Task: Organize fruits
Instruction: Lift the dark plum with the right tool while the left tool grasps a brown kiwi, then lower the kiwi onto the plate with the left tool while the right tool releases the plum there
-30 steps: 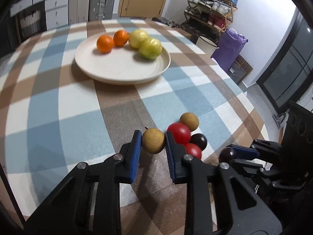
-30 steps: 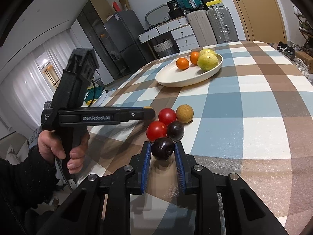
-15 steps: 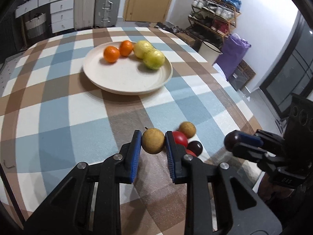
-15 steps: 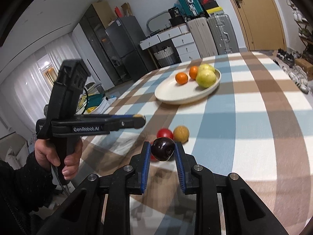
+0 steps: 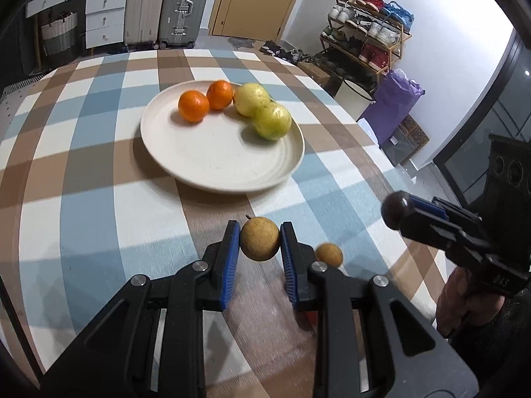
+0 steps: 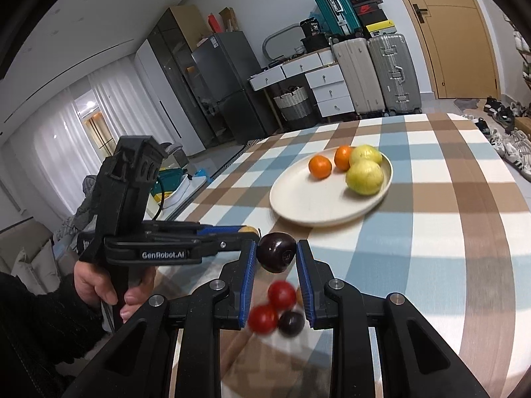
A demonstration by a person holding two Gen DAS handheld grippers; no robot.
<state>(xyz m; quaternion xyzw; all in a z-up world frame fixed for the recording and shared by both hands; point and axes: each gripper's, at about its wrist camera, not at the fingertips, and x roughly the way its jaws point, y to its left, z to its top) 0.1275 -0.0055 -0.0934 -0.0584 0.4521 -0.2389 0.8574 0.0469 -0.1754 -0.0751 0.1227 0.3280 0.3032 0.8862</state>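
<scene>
Left tongs (image 5: 260,242), black w/ blue pads, clamp a round tan-brown fruit w/ short stem (image 5: 259,238) and hold it above the surface (image 5: 83,219), which wears a blue/brown/white checked cloth. Just right of them, lower down, a smaller tan round fruit (image 5: 329,255) sits on the cloth. Right tongs (image 6: 276,258) pinch a dark purple plum (image 6: 276,256) between blue pads, also raised off the cloth. Below & between their arms, blurred: two red round fruits (image 6: 281,294) (image 6: 263,319) and another dark plum (image 6: 291,322), close together on the cloth.

Writing: "GenRobot.AI" in white on the side of the left tool in the right wrist view; the person's left hand (image 6: 99,285) grips its handle.

Farther on, a cream round plate (image 5: 219,169) rests mid-surface, well apart from both tongs. On its far side: two oranges (image 5: 193,106) (image 5: 219,94) touching, then two yellow-green round fruits (image 5: 251,99) (image 5: 272,121) beside them.

Beyond the surface: silver suitcases (image 5: 184,6), white drawers, a shoe rack (image 5: 368,36). Boxes atop the suitcases carry labels too small to read.
</scene>
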